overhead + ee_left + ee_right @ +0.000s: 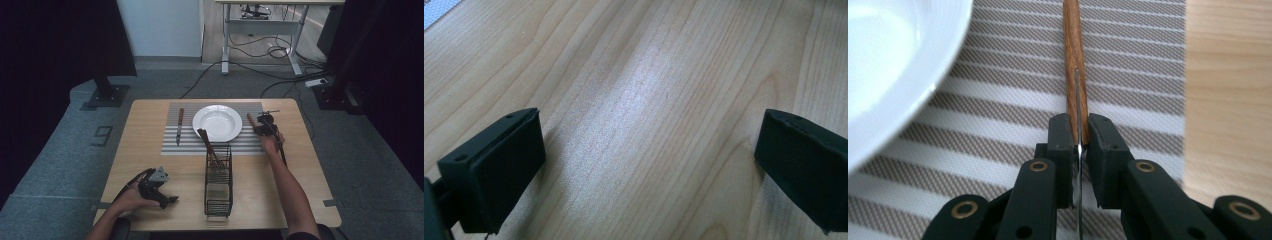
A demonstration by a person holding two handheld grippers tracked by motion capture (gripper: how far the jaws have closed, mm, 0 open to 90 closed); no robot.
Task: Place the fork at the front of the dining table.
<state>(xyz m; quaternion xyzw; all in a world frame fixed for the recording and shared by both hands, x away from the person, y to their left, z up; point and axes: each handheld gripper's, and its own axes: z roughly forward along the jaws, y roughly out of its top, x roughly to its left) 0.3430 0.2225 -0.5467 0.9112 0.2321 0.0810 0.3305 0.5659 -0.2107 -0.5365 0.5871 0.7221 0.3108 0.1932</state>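
- Grey carpet all round, cables trailing across the far floor, pale wooden table point(150, 150) in the middle.
- Right gripper point(1079, 135) clamped on a wooden-handled knife point(1074, 60), thin metal blade pinched edge-up between the two pads, handle stretching away beyond them.
- Seen from above, right gripper point(264, 122) over the right end of a striped placemat point(170, 145), knife handle point(251, 120) just right of the white plate point(218, 122).
- Under the clamped knife, brown and white stripes of the placemat point(1138, 65); plate rim point(923, 75) close on the left, bare wood on the right.
- Second knife point(179, 125) flat on the left part of the placemat, well apart from the plate.
- Black wire basket point(218, 185) nearer than the plate, fork point(210, 147) leaning inside with its handle sticking out toward the plate.
- Left gripper point(159, 192) resting at the near left of the table, well away from the rest.
- Left gripper point(649, 165) with jaws wide apart, bare wood between them.
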